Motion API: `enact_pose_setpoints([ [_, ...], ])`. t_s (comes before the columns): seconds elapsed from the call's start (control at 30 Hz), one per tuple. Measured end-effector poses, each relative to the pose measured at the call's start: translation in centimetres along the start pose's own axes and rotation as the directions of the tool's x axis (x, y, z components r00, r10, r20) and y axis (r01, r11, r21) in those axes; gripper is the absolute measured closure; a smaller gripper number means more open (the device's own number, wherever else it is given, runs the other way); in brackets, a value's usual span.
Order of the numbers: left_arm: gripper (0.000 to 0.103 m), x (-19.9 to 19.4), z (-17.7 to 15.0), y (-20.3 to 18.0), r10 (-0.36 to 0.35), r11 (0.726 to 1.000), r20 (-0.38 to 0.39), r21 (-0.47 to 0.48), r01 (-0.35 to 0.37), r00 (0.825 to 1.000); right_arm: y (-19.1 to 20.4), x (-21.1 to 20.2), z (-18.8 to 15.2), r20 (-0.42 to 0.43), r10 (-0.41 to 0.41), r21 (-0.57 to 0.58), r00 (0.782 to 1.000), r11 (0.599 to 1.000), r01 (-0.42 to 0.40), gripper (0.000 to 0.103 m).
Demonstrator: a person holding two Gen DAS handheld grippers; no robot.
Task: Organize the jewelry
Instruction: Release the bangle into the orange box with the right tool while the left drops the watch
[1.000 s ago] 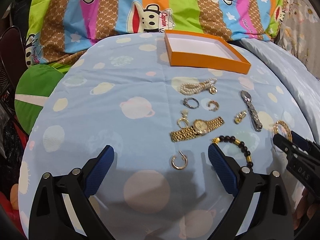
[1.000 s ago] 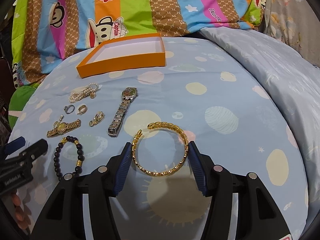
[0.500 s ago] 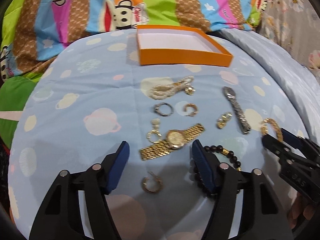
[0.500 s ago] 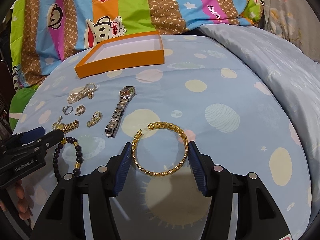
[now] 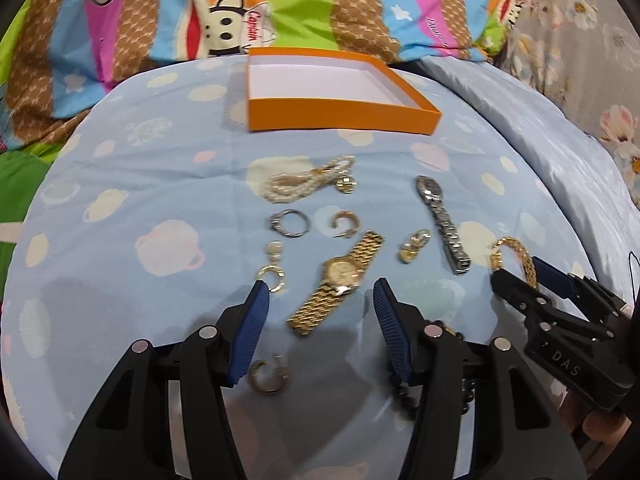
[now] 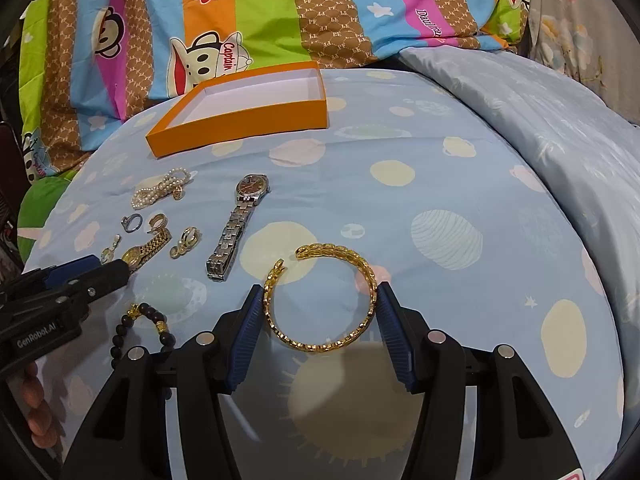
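Bangle [image 6: 322, 300] between open right hand-held gripper [image 6: 320, 302]

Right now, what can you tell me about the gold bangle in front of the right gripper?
The gold bangle is an open cuff of textured, scale-like links with a shiny metallic look and a gap at its upper left. It lies flat on the blue planet-print bedspread, between the blue-padded fingers of the right gripper, which is open and flanks it on both sides. Whether the pads touch it cannot be told. The silver watch lies apart, to its left.
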State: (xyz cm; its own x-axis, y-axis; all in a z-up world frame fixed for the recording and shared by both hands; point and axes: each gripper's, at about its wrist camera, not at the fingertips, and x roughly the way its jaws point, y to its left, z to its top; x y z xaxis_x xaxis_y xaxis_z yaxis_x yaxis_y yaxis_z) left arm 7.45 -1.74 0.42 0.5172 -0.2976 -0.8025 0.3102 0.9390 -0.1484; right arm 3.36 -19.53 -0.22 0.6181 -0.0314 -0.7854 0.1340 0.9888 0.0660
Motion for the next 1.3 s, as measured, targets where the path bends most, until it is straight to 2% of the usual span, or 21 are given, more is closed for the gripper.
enact_pose_setpoints([
  [0.13, 0.063, 0.6, 0.2, -1.6, 0.005, 0.999, -0.002, 0.054, -0.005, 1.0, 0.0, 0.0, 0.0, -0.001, 0.002, 0.001, 1.0, 1.0, -0.002, 0.048],
  [0.27, 0.081, 1.0, 0.6, -1.3, 0.006, 0.999, -0.003, 0.034, -0.006, 1.0, 0.0, 0.0, 0.0, -0.001, 0.002, 0.001, 1.0, 1.0, -0.002, 0.048],
  [0.53, 0.081, -0.1, 0.4, -1.0, -0.005, 1.0, 0.013, 0.019, 0.005, 1.0, 0.1, -0.3, 0.3, 0.005, 0.012, 0.0, 1.0, 1.0, -0.012, 0.048],
  [0.77, 0.081, -3.4, 2.0, -0.7, -0.025, 1.0, 0.075, 0.008, 0.024, 0.997, 0.6, -2.3, 1.9, 0.054, 0.05, -0.018, 0.997, 0.999, -0.049, 0.048],
  [0.9, 0.081, -5.0, 4.0, -0.5, -0.036, 0.999, 0.117, 0.014, 0.035, 0.992, 0.8, -3.8, 4.2, 0.108, 0.072, -0.036, 0.992, 0.997, -0.068, 0.048],
  [1.07, 0.081, -5.8, 8.1, -0.2, -0.032, 0.999, 0.183, 0.027, 0.027, 0.983, 0.6, -4.6, 8.5, 0.171, 0.124, -0.044, 0.977, 0.992, -0.118, 0.048],
  [1.2, 0.081, -4.6, 12.1, 0.4, 0.003, 0.999, 0.224, 0.034, -0.011, 0.975, 1.1, -3.4, 13.1, 0.207, 0.146, -0.072, 0.967, 0.988, -0.134, 0.048],
  [1.3, 0.081, -3.2, 15.0, 0.8, 0.02, 0.999, 0.239, 0.034, -0.029, 0.971, 1.5, -1.0, 16.7, 0.201, 0.168, -0.076, 0.965, 0.985, -0.156, 0.048],
])
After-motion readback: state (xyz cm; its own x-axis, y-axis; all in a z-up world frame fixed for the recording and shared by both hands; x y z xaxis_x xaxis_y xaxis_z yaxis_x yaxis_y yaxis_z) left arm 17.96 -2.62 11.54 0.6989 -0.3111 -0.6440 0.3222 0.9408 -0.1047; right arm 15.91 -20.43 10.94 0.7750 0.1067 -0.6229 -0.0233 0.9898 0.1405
